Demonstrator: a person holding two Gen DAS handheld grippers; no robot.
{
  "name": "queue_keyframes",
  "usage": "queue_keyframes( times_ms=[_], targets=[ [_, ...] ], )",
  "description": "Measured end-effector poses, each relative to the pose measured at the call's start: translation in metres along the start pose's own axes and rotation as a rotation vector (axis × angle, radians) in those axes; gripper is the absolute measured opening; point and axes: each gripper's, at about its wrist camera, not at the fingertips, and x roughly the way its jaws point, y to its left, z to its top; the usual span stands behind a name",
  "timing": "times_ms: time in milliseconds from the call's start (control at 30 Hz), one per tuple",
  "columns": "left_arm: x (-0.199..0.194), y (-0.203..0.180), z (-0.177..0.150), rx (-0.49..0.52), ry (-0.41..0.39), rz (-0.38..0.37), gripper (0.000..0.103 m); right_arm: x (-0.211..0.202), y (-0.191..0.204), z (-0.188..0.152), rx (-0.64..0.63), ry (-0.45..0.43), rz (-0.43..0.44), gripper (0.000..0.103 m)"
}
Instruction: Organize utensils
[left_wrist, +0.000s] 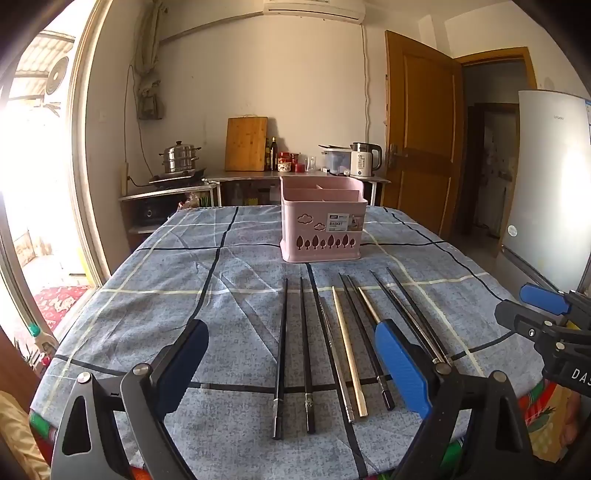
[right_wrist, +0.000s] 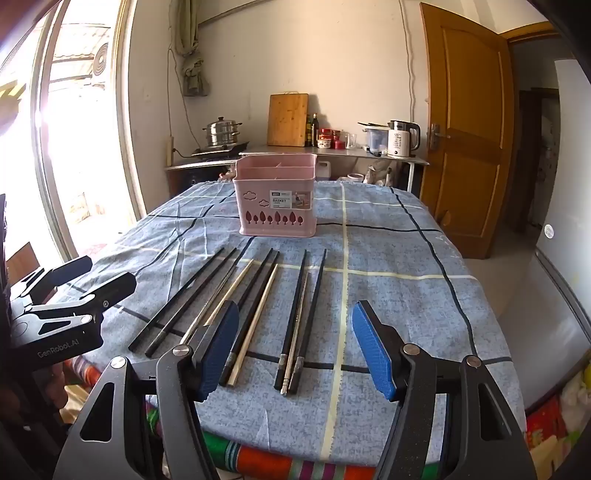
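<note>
Several chopsticks, black, pale wooden and metal, lie side by side on the blue checked tablecloth, tips toward a pink divided basket standing farther back. My left gripper hovers over the near ends of the black pair, open with nothing between its blue pads. My right gripper is open too, above the near ends of the right-hand chopsticks, holding nothing. Each gripper shows at the edge of the other's view: the right gripper and the left gripper.
The table ends just below both grippers. Behind it stands a counter with a steamer pot, a cutting board, bottles and a kettle. A wooden door and a fridge are on the right.
</note>
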Motion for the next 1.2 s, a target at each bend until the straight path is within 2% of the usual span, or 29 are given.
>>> queue_keyframes(
  times_ms=[300,433,1200],
  targets=[
    [-0.003,-0.006,0.007,0.032,0.003,-0.007,0.092,-0.004,-0.001,0.0,0.0,0.002,-0.003,0.065],
    [-0.01,-0.006,0.001,0.021,-0.016,-0.008,0.092,-0.004,0.0,0.001,-0.003,-0.001,-0.004,0.065],
    [-0.013,-0.005,0.003,0.026,-0.016,-0.014,0.092,0.003,0.0,0.0,-0.001,-0.001,-0.005,0.065]
  ],
)
